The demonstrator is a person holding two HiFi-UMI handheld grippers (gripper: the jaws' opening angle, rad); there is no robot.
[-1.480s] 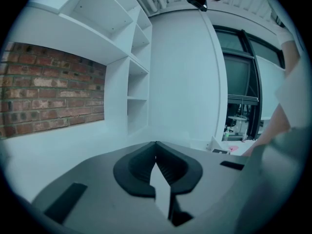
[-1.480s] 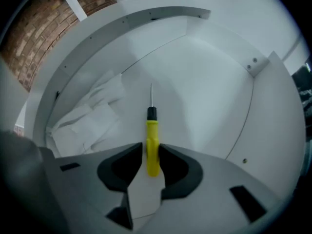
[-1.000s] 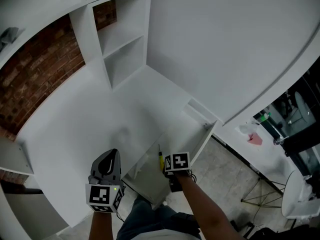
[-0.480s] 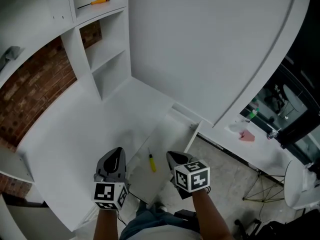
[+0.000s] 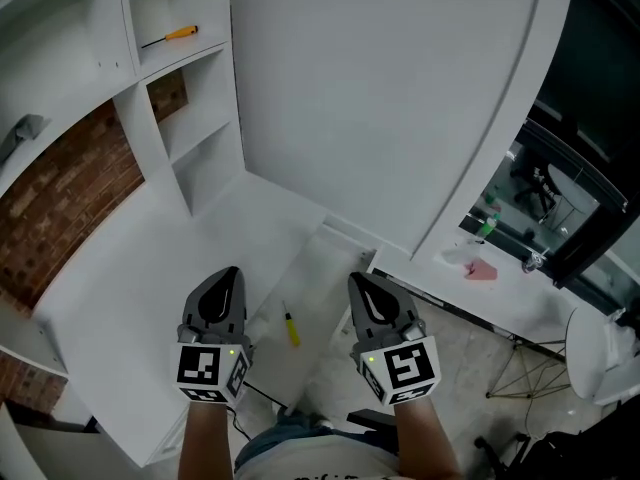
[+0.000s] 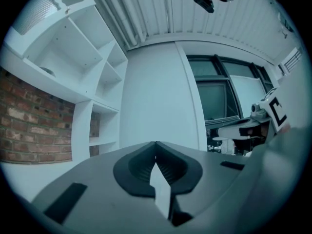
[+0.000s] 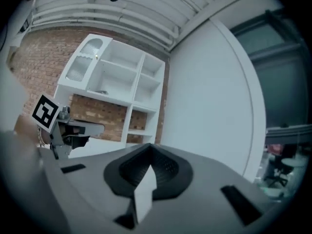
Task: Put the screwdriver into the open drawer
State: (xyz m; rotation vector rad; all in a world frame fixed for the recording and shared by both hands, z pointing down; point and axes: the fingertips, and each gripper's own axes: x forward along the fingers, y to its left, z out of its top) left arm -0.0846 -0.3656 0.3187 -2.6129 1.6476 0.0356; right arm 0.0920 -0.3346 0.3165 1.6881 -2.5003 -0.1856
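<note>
A small yellow-handled screwdriver point(image 5: 290, 327) lies inside the open white drawer point(image 5: 327, 264), between my two grippers and below them in the head view. My left gripper point(image 5: 228, 277) is held over the desk edge to the left of the drawer, its jaws closed together with nothing between them point(image 6: 156, 143). On the right, my right gripper point(image 5: 359, 281) hovers over the drawer's right side, also shut and empty point(image 7: 149, 147). Both point level toward the white wall. A second, orange-handled screwdriver point(image 5: 172, 36) rests on an upper shelf.
A white shelf unit point(image 5: 185, 118) stands at the back left before a brick wall point(image 5: 55, 213). The white desk point(image 5: 130, 268) runs to the left of the drawer. A curved white panel point(image 5: 400, 98) rises behind. A pink object point(image 5: 481, 271) and a bottle point(image 5: 488, 226) sit at the right.
Both grippers have risen; the right one came up from beside the screwdriver in the drawer and turned level. The screwdriver stays in the drawer. The head view tilted up, showing the shelf screwdriver.
</note>
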